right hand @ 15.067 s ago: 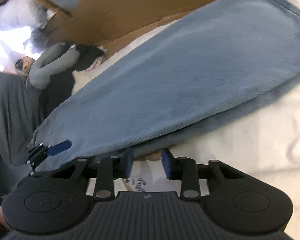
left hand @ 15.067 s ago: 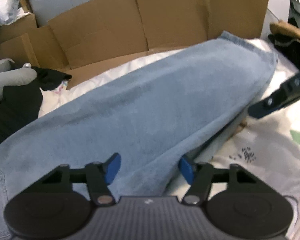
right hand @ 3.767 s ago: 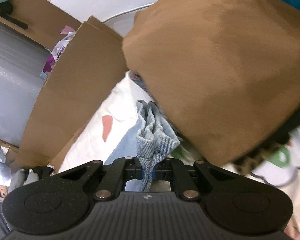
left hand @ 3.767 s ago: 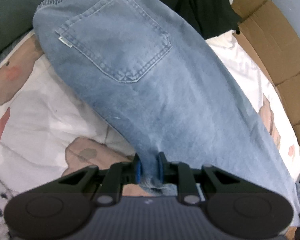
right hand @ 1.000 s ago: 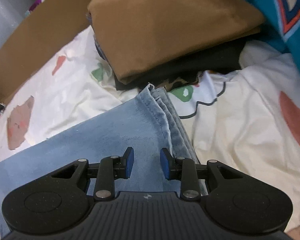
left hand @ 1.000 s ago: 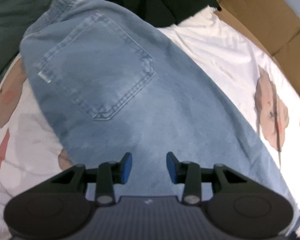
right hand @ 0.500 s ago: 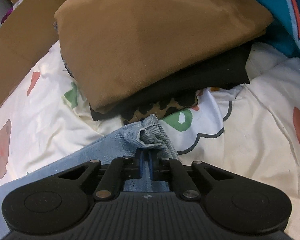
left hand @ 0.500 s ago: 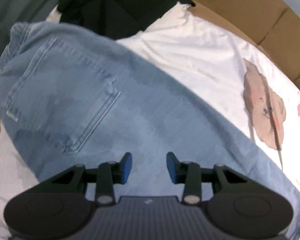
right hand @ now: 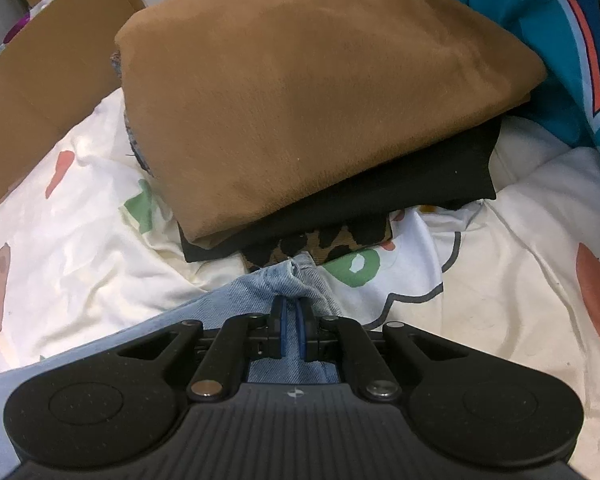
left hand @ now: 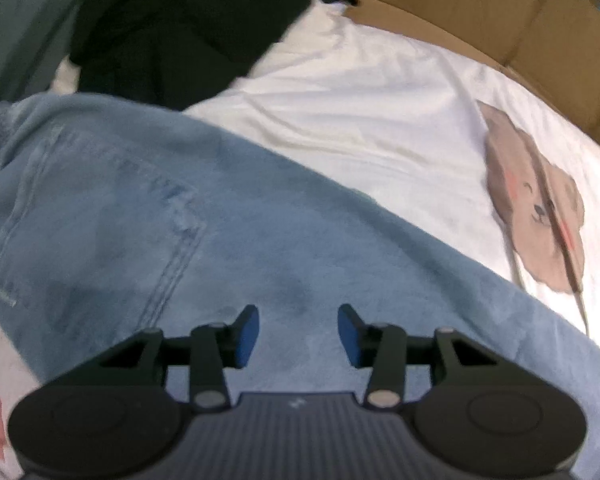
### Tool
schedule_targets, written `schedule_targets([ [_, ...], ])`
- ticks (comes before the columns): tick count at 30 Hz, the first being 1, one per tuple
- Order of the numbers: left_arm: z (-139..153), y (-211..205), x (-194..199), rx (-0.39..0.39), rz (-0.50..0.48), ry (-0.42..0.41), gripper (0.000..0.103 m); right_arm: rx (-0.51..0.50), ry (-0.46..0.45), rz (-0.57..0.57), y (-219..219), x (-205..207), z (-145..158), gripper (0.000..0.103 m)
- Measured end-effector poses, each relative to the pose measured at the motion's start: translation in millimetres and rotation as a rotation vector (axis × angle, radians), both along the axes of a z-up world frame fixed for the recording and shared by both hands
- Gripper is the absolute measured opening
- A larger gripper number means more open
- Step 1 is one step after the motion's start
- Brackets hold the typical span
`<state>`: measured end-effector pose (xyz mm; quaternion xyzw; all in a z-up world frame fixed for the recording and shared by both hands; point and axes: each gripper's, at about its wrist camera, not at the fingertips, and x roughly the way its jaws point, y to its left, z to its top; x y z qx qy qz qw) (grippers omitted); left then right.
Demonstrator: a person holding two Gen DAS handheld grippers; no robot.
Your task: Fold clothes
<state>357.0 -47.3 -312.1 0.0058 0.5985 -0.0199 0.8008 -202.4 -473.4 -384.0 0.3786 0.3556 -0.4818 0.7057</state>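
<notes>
Your right gripper (right hand: 291,312) has its fingers clamped on the bunched hem of the light blue denim jeans (left hand: 260,240), just near of the folded stack topped by a brown garment (right hand: 320,80). Your left gripper (left hand: 298,334) hangs over the seat of the jeans right of the back pocket (left hand: 92,216), its fingers apart and just opened wider, gripping nothing. The jeans lie stretched across the white cartoon-print bedsheet (left hand: 380,112).
</notes>
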Motion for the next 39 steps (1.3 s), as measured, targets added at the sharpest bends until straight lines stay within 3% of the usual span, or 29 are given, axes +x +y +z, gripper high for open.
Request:
schedule_targets([
  [11,-23,-73,-8,-0.036,-0.256,-0.008,0.047,0.063,0.001,-0.058,-17,6,-4,0.009],
  [22,-32,-109,-9,-0.03,-0.364,-0.059,0.056,0.091,0.025,-0.035,-23,8,-2,0.009],
  [27,-28,-125,-12,-0.019,-0.411,-0.077,0.056,0.07,0.059,0.032,-20,11,7,0.011],
  [30,-20,-127,-18,-0.017,-0.44,-0.134,0.045,0.004,0.072,0.109,-10,15,21,0.013],
  [37,-4,-112,-27,-0.055,-0.401,-0.143,0.045,-0.047,0.047,0.263,20,32,34,0.013],
  [39,0,-109,-28,-0.068,-0.414,-0.14,0.045,-0.042,0.04,0.306,33,37,32,0.023],
])
